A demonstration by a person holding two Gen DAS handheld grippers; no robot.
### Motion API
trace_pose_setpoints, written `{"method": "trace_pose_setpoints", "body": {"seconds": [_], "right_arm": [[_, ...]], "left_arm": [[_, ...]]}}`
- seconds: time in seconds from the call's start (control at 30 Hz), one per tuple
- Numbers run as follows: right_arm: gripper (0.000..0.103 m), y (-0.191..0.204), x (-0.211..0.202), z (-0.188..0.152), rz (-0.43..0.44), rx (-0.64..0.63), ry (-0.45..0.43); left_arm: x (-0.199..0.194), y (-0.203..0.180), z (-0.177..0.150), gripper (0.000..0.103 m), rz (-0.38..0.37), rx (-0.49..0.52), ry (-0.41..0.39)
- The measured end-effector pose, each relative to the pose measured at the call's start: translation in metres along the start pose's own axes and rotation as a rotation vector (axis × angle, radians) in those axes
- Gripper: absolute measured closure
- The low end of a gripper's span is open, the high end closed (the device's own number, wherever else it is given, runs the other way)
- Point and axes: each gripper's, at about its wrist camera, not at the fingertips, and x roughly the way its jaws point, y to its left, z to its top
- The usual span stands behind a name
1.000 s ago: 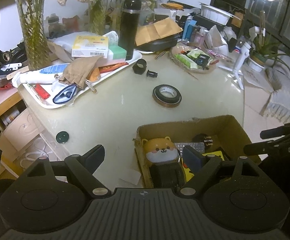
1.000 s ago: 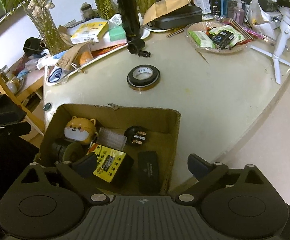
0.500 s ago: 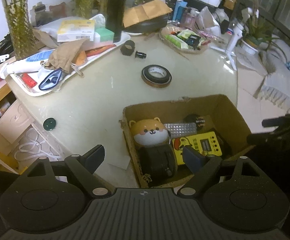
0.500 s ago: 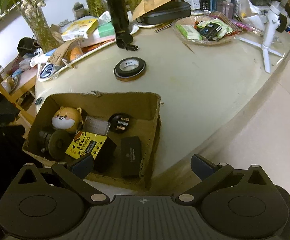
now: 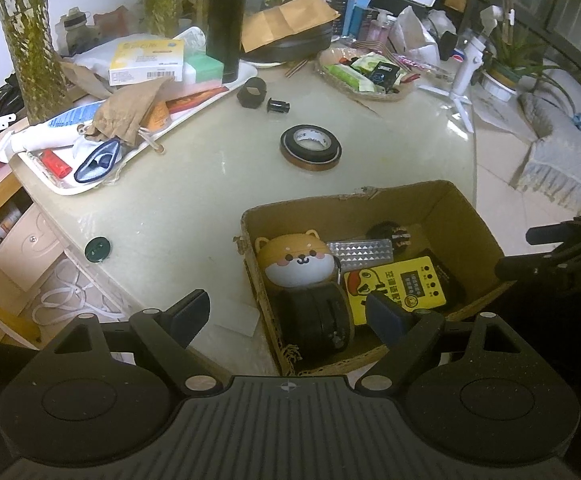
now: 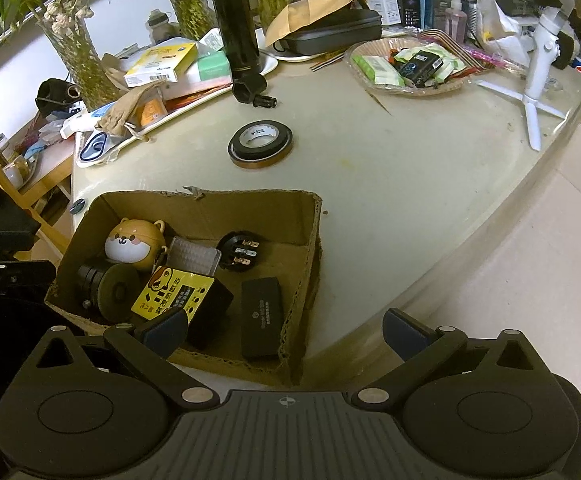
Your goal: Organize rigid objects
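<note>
Now both the left gripper and the right gripper have drawn back, empty with jaws apart, from the near cardboard box of collected items, suggesting the far tape roll comes next.

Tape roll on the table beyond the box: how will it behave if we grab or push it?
The tape roll lies flat on the table, so a push would probably slide it, not roll it. It looks rigid and light for its size. Its low profile may favour pinching the wall through the open core. Stood on edge, it would likely roll.
</note>
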Motion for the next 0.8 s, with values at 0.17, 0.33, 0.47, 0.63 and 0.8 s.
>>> {"method": "trace_pose_setpoints", "body": {"seconds": [0.17,0.33,0.47,0.63,0.8], "right_arm": [[0.0,0.0,0.0,0.001,-0.002,0.0,-0.001],[0.0,0.0,0.001,0.003,-0.001,-0.003,-0.002],[0.0,0.0,0.002,0.006,0.0,-0.003,-0.006],[0.0,0.001,0.007,0.012,-0.004,-0.001,-0.009],[0.0,0.002,0.011,0.017,-0.012,-0.007,-0.011]], "left_arm": [[0.0,-0.001,0.0,0.017,0.001,0.001,0.0],[0.001,-0.002,0.001,0.017,-0.001,0.003,-0.004],[0.001,-0.002,0.002,0.017,-0.004,0.003,-0.007],[0.002,-0.002,0.003,0.017,-0.006,0.003,-0.009],[0.006,-0.003,0.006,0.017,-0.009,0.003,-0.01]]}}
